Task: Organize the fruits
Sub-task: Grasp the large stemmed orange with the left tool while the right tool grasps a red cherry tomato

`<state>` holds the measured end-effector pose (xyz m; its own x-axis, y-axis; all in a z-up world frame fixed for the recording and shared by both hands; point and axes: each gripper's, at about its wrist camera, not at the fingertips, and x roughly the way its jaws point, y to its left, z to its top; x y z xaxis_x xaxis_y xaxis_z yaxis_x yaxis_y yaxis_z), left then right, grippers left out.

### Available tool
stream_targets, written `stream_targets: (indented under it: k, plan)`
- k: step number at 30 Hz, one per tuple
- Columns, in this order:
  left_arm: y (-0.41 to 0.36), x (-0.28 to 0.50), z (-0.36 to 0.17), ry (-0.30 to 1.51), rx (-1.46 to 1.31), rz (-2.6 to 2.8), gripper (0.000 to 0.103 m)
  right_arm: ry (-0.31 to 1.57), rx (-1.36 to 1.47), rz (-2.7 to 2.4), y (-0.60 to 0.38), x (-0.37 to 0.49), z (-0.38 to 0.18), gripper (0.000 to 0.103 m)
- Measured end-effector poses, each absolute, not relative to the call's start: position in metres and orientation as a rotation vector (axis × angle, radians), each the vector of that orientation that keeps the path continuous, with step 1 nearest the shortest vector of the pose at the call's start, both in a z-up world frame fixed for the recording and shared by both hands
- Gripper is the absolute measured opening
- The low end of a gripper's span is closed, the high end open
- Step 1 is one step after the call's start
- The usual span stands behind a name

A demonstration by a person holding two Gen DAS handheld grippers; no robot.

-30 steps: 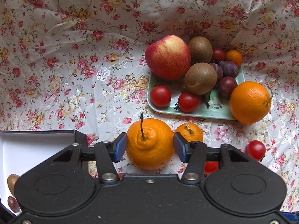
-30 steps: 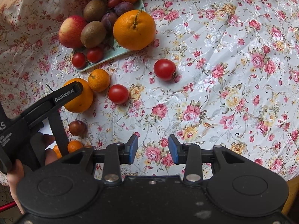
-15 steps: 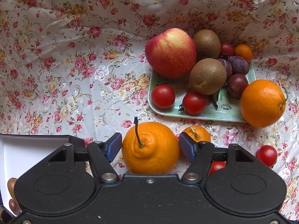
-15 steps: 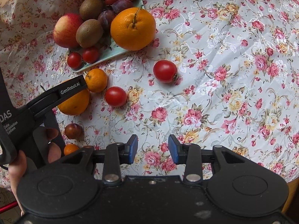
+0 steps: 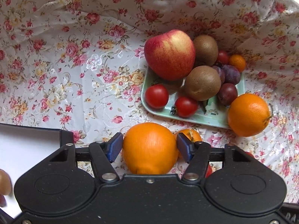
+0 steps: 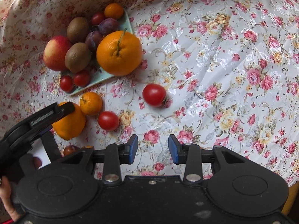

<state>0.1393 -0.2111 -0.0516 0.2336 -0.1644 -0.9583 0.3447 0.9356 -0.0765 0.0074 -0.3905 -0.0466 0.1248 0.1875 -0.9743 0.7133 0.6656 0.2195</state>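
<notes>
Left gripper (image 5: 149,147) pinches large orange (image 5: 149,148), blue pads against both sides; whether it is lifted off the floral desk (image 6: 214,65) is unclear. Small mandarin (image 5: 192,133) just behind. Right gripper (image 6: 152,150) spread, holding nothing, over cloth. Green tray (image 5: 201,116) holds apple (image 5: 170,54), 2 kiwis, plums, tomatoes.

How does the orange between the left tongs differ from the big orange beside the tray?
The orange between the left tongs lies on the cloth apart from the green tray; the big orange beside the tray rests against the tray's corner. The first looks lumpier and pear-shaped in the right wrist view; the second is rounder. The second shows a stem; the first shows none. Both are bright orange and far larger than the small mandarin.
</notes>
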Motion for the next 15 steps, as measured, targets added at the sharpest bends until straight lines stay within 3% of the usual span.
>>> stream_targets:
  k: [8,15]
  plan:
    - [-0.207,0.142,-0.037,1.221,0.176,-0.396,0.05,1.431,0.811,-0.506,-0.395,0.019,-0.058,0.04]
    - [-0.206,0.148,-0.042,1.198,0.199,-0.418,0.054,1.439,0.763,-0.5,-0.384,0.034,-0.062,0.04]
